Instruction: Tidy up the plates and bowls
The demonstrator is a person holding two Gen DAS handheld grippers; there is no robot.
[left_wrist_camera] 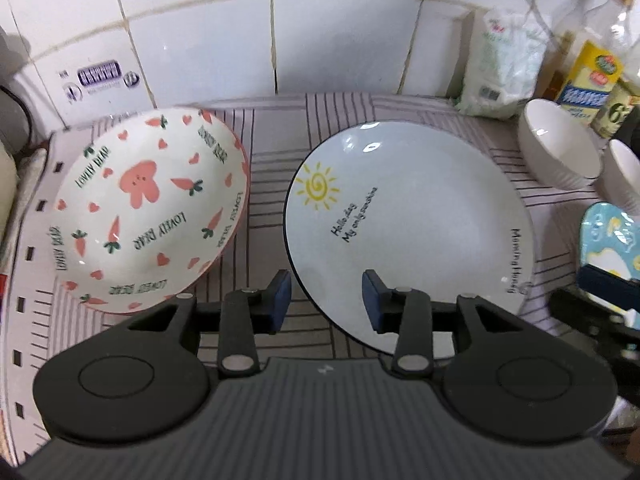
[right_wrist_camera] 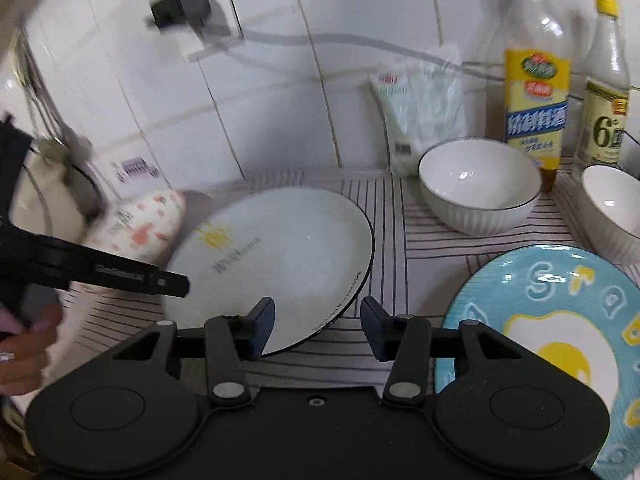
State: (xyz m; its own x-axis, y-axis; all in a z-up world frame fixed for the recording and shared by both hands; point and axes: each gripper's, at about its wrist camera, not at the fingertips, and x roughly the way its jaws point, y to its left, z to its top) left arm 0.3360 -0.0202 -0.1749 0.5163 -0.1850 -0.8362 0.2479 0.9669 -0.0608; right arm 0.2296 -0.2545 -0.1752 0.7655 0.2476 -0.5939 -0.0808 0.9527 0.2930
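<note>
Left wrist view first: the left gripper (left_wrist_camera: 326, 300) hangs with its jaws spread and nothing between them, over the near rim of the pale blue round ceramic plate with the yellow sun drawing (left_wrist_camera: 408, 220). One blue pad sits above the plate's rim and the other just outside it, so this looks like a line-up for a rim pinch. The plate lies flat in the middle of the striped grey cloth-covered counter (left_wrist_camera: 276, 152). Towards the counter's left edge, a white ceramic bowl with pink hearts and carrots (left_wrist_camera: 152, 208) is tipped up, its inside facing the camera.

Over to the right wrist view: the right gripper (right_wrist_camera: 318, 326) is also spread and empty, hovering over the cloth just beside the sun plate's right rim. A turquoise plate with a fried-egg picture (right_wrist_camera: 560, 320) sits near the counter's right edge, close by its right finger. Two white ribbed ceramic bowls (right_wrist_camera: 480, 188) stand upright at the back right, probably awaiting stacking.
</note>
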